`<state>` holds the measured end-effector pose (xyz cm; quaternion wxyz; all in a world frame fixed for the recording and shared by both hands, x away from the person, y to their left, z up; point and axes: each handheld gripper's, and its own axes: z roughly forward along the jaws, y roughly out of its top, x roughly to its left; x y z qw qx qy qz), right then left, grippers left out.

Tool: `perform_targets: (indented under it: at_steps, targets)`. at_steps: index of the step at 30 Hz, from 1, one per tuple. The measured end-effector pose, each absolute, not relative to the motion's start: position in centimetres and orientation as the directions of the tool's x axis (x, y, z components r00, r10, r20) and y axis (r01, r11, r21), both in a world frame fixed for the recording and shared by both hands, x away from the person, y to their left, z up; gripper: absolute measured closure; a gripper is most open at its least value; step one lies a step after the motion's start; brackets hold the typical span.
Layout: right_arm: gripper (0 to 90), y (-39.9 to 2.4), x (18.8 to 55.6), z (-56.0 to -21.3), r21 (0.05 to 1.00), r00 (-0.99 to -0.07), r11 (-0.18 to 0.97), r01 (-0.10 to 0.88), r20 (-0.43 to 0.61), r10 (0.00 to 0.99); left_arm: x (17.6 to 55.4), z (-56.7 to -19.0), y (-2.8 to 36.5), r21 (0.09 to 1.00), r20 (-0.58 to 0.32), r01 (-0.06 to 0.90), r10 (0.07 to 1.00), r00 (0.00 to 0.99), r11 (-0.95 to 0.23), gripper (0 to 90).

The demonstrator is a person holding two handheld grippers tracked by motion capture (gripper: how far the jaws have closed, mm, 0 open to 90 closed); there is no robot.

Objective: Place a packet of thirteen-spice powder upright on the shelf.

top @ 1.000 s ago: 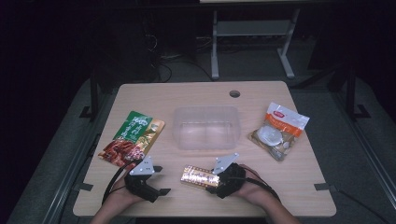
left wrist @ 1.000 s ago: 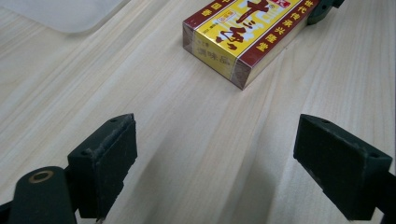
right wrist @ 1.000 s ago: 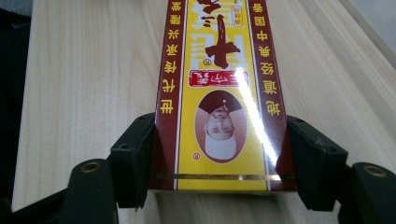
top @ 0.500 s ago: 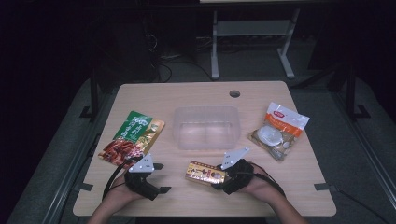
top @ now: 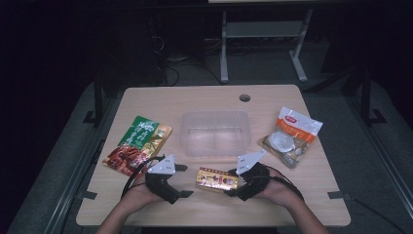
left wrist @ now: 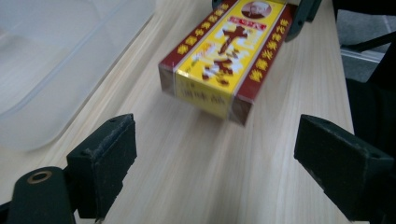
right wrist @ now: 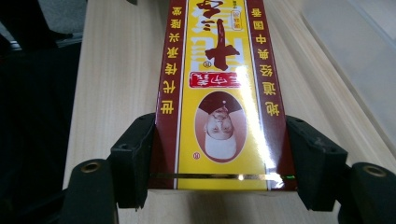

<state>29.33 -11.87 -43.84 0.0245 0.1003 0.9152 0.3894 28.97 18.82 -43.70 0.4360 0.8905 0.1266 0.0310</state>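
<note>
Box (top: 216,178) being clamped by its long sides in right hand-held gripper (top: 239,185), raised off surface (top: 292,204); left hand-held gripper (top: 181,181) waiting open, facing its free end.

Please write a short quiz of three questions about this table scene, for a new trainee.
1. True or false: the right tool is closed on the yellow box.
2. What lies between the green pouch and the white pouch? A) clear container B) metal bowl C) red cup
3. Fill in: the left tool is ____, with nothing between its jaws.

Key: 1 true; 2 A, the clear container; 3 open.
</note>
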Motion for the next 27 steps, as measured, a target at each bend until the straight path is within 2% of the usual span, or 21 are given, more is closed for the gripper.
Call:
perform_targets:
  at_steps: [6,8,10,12,17,27]
  targets:
    - [31.7,-11.4,29.3,-43.7,0.728,-0.987,0.674,0.128,0.024,0.161,29.3,-43.8,17.2,0.782,-0.05,0.167,0.207,0.977,-0.601,12.5]
    - [31.7,-11.3,28.9,-43.6,0.735,-0.984,0.659,0.159,0.06,0.17,29.1,-43.8,16.7,0.785,-0.051,0.157,0.19,0.98,-0.6,12.5]
    - [31.7,-11.3,29.1,-43.5,0.741,-0.99,0.662,0.113,0.031,0.134,28.9,-43.9,16.3,0.779,-0.047,0.138,0.163,0.986,-0.612,12.5]
    - [31.7,-11.1,28.6,-43.3,0.746,-0.987,0.65,0.147,0.071,0.142,28.7,-44.0,16.0,0.78,-0.044,0.125,0.146,0.988,-0.613,12.5]
    - [31.7,-10.5,28.5,-43.4,0.746,-0.993,0.656,0.113,0.056,0.108,28.4,-44.2,15.7,0.775,-0.057,0.124,0.128,0.99,-0.619,13.1]
    - [31.6,-10.1,28.6,-43.5,0.752,-0.996,0.655,0.078,0.034,0.081,28.4,-44.5,15.9,0.77,-0.069,0.12,0.105,0.992,-0.627,21.1]
